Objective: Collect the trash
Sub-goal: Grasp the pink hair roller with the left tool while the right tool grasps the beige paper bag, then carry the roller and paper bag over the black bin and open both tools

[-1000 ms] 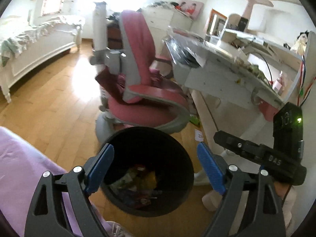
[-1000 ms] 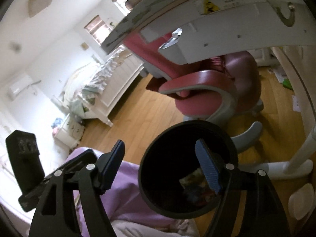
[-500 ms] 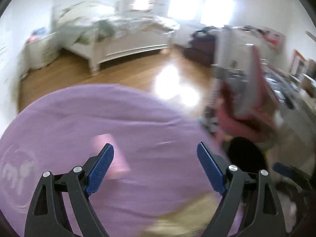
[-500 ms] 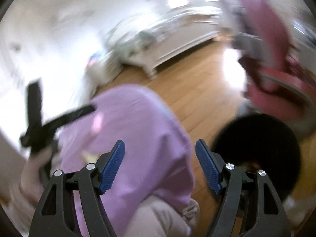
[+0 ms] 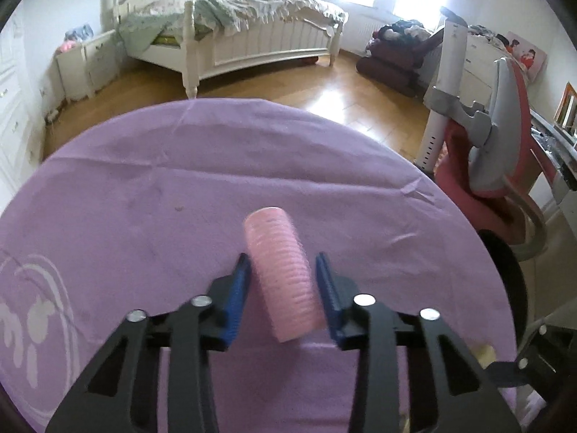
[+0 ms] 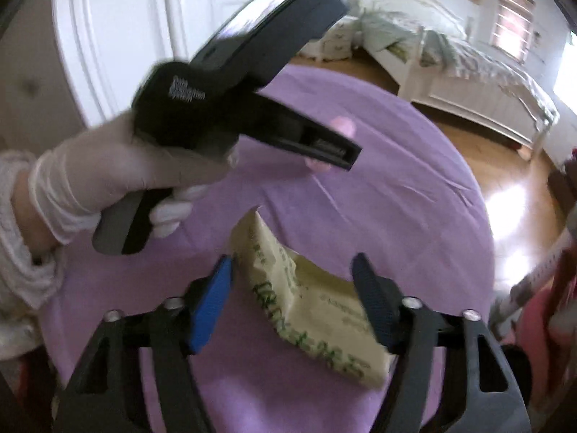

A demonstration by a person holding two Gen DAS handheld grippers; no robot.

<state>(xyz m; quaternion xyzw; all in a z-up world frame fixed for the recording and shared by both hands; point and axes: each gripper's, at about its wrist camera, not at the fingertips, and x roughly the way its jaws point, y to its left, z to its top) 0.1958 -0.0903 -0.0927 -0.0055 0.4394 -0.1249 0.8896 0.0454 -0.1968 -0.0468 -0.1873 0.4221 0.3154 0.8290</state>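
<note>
A pink ribbed roller [image 5: 283, 274] lies on the purple tablecloth [image 5: 180, 198]. My left gripper [image 5: 283, 281] is closed around it, its blue pads touching both sides. A crumpled yellow packet with green print [image 6: 306, 299] lies on the same cloth [image 6: 396, 187]. My right gripper [image 6: 294, 292] is open around the packet, pads apart from it. The left gripper's black body [image 6: 234, 83] and gloved hand show in the right wrist view, with the pink roller [image 6: 340, 126] partly hidden behind it. The black trash bin [image 5: 512, 270] stands on the floor by the table's right edge.
A pink and grey chair [image 5: 505, 151] stands right of the table. A white bed [image 5: 252, 32] and nightstand [image 5: 86, 61] are at the back. Dark red cushions [image 5: 393, 57] lie by the window. Wood floor [image 5: 342, 93] surrounds the table.
Both grippers swung from over the trash bin to the purple table. The left one closed on the pink roller. The right one came down around the yellow packet, jaws narrower.
</note>
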